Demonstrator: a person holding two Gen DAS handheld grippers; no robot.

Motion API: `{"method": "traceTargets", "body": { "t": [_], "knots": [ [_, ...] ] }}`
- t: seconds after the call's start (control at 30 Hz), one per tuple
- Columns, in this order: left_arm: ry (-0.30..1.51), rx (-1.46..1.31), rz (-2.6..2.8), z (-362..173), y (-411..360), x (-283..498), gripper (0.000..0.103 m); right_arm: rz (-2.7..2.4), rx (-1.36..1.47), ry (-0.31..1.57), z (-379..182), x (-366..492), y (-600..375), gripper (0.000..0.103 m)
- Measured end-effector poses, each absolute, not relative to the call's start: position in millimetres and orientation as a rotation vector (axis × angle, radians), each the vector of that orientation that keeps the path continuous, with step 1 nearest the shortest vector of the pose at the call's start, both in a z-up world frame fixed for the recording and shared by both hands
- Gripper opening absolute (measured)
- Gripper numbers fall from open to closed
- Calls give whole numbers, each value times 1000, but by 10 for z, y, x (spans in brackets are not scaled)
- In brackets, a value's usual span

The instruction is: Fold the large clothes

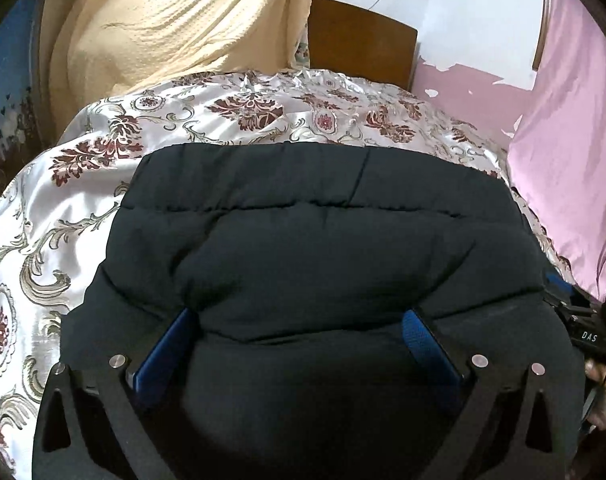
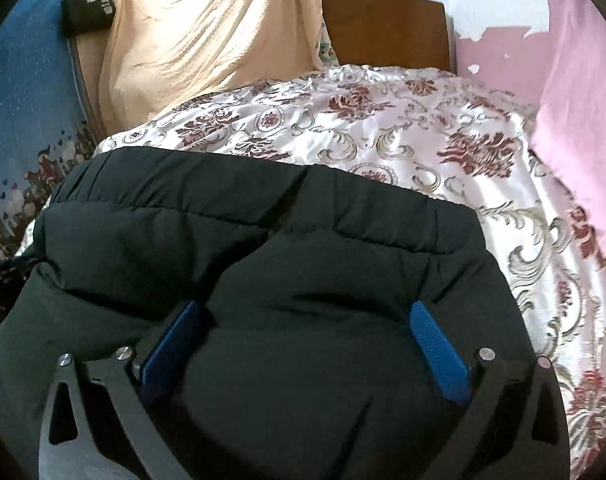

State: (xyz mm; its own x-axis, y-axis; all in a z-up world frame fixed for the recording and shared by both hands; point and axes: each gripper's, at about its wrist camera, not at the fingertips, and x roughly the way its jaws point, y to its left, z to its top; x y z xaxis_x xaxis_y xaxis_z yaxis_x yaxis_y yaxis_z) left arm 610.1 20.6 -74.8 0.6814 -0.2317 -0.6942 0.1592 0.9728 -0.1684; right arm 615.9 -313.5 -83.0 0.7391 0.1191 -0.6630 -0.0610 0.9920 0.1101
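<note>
On floral bedspread (image 1: 83, 216), black quilted puffer jacket (image 1: 303, 240) lies folded, puffy.

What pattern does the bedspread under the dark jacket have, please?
Silvery satin bedspread with maroon floral medallions and scrolls; right wrist view.

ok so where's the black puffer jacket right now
The black puffer jacket lies on the floral satin bedspread, filling the lower middle of both wrist views, bulging up between each gripper's blue pads, short of the wooden headboard.
</note>
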Motion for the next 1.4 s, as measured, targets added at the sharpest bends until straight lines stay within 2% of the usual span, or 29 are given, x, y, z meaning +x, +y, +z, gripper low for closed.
{"method": "traceTargets", "body": {
  "t": [1.4],
  "knots": [
    [691,-183,-273,-814,305,6083,103,175,210,709,-1049,6215,-3222,102]
  ]
}}
